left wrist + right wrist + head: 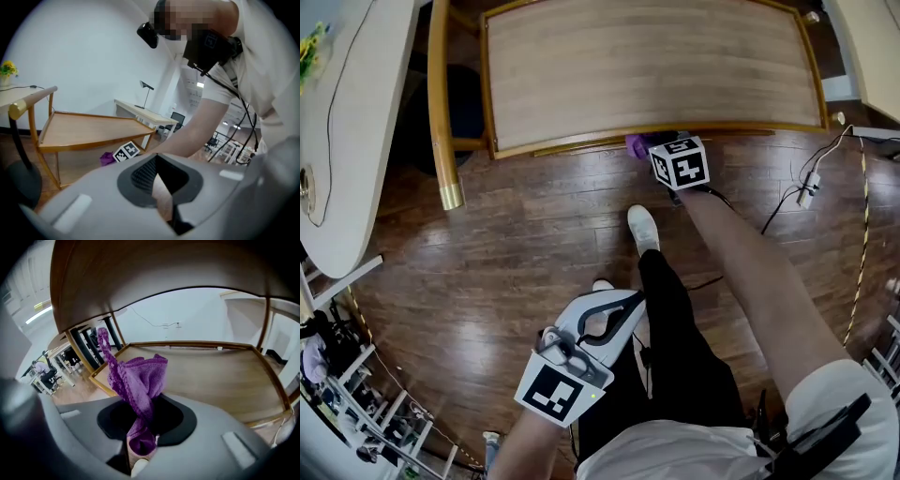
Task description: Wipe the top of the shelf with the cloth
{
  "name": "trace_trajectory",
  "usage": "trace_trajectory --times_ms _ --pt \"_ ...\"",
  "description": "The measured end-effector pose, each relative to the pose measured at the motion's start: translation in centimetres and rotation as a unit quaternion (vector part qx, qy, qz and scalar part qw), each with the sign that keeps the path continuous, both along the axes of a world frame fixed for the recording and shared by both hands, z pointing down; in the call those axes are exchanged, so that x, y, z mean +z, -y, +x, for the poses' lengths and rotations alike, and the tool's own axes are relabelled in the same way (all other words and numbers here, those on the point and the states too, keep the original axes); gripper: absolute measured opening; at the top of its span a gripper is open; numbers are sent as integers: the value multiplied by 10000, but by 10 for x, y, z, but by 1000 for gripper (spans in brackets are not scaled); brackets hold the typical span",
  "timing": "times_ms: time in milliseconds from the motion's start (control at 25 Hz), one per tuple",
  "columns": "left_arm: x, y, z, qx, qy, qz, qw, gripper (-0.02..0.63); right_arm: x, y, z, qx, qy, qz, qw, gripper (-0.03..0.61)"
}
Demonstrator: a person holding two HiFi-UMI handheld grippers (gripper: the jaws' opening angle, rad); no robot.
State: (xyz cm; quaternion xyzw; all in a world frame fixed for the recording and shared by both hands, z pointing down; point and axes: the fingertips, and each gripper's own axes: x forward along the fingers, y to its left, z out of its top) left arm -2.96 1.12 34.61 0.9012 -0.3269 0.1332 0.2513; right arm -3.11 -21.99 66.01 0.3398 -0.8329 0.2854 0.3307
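- Gripper on the left (pixel 623 309) is hanging low beside the person's leg (pixel 675 328), with its jaws resting together on nothing and taking no part.
- Right gripper (pixel 140 451) is reaching out to the shelf's front edge, its jaws pinching the purple cloth (pixel 136 380), which is bunching loosely above them.
- Both are sitting just below the top of the shelf (pixel 154 268); its underside is arching overhead and the lower shelf (pixel 211 376) is lying ahead.
- Farther off, the upper face of that top is lying bare. Wiping looks not yet begun, so the next move is probably calling for raising the cloth over the rim, laying it flat and sweeping across.
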Motion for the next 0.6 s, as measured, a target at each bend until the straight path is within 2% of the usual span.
trace_trajectory --times_ms 320,600 --pt "-2 18 36 644 36 -16 9979 18 1 33 137 858 -348 81 9957 98" --pt "-1 34 51 801 3 9 9968 18 -1 57 256 1353 -1142 269 9838 98"
